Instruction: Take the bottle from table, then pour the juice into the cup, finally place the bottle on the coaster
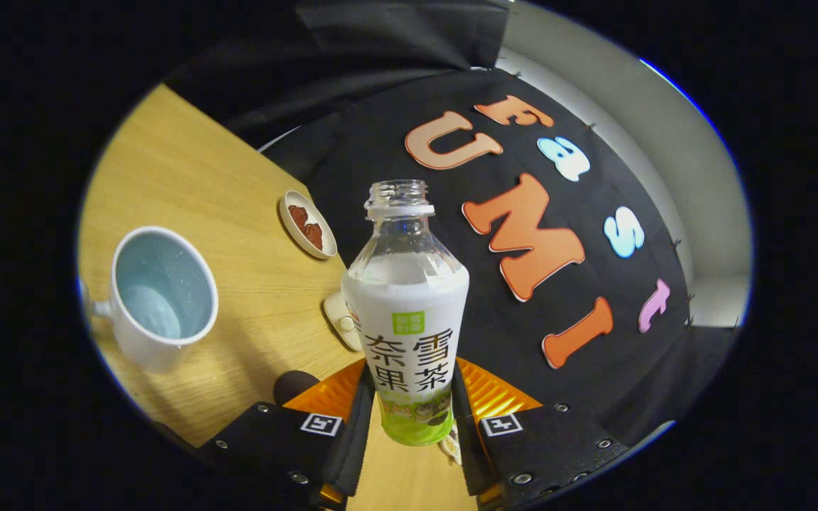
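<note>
The bottle (407, 312), uncapped and seemingly lifted off the surface (189, 177), stood between the fingers (410, 426), which were closed against its lower sides. Ahead and to their left sat the cup (160, 294), upright and apparently holding no juice. A small dish (307, 223) lay beyond the bottle. Judging by this, the take was done; pouring and placing on the coaster remained

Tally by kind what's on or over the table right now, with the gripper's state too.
Bottles: 1, open-topped bottle pinched between both fingers of the gripper
Cups: 1, white cup
Dishes: 1, small dish holding brown pieces
Small white objects behind the bottle: 1, kind unclear
Total: 4
</note>
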A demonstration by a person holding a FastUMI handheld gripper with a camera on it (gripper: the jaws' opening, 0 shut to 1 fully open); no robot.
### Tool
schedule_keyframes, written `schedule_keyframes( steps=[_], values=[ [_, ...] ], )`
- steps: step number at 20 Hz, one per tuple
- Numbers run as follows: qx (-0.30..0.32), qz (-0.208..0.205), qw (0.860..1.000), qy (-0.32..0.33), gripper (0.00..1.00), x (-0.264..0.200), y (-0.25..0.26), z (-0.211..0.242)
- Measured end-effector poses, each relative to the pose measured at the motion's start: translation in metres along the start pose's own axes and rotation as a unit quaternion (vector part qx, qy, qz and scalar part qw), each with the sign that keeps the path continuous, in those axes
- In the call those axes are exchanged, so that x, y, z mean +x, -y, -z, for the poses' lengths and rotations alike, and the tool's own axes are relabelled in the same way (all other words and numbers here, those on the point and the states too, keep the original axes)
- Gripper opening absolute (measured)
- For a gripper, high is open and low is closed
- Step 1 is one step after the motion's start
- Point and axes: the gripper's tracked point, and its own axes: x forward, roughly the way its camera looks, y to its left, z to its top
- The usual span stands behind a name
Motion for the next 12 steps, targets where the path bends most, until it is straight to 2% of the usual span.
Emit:
schedule_keyframes(
  steps=[4,8,12],
  values=[
    [0.134,-0.027,0.990,-0.012,0.57,0.012,-0.002,-0.002],
    [0.255,-0.056,0.965,-0.037,0.57,0.032,-0.012,0.010],
    [0.327,-0.064,0.940,-0.067,0.57,0.046,-0.019,0.028]
  ],
)
